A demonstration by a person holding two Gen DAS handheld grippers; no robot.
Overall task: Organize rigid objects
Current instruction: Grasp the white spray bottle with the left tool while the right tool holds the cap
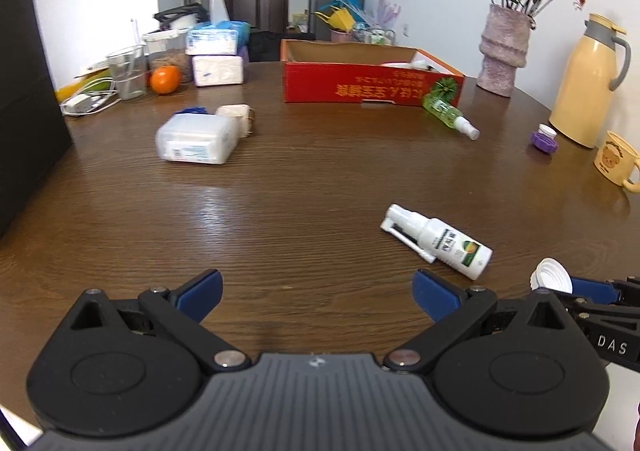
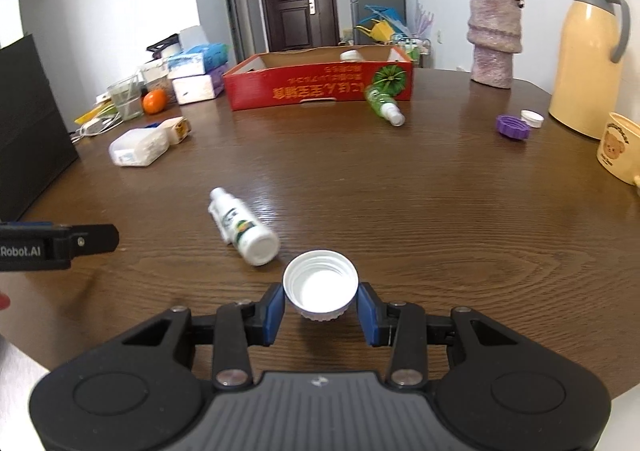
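A: Start at the right gripper (image 2: 320, 305). What is between its blue pads?

B: A white screw cap (image 2: 320, 285), clamped from both sides, its open threaded side facing the camera. It is held above the brown wooden table (image 2: 400, 211), not resting on it.

A: And the left gripper (image 1: 318, 297)?

B: Its jaws stand wide apart with nothing between them, only bare tabletop. From the left wrist view the capped right gripper shows at the right edge, just beside it.

A: What lies nearest?

B: A white spray bottle (image 2: 244, 229) on its side, just left of and beyond the cap, its base towards the right camera. It has a green and orange label.

A: Further out?

B: A green spray bottle (image 2: 384, 105) lies on its side, touching or almost touching the front wall of the red cardboard box (image 2: 320, 89); I cannot tell which. Something white sits inside the box near its back right corner. To the right, a purple cap (image 2: 512, 127) and a small white lid (image 2: 532, 118) lie just beside each other, near a yellow thermos jug (image 2: 586, 63) and a yellow bear mug (image 2: 620, 149).

A: On the left?

B: A clear plastic box of cotton swabs (image 2: 138, 147) with a small beige packet (image 2: 178, 129) against it.
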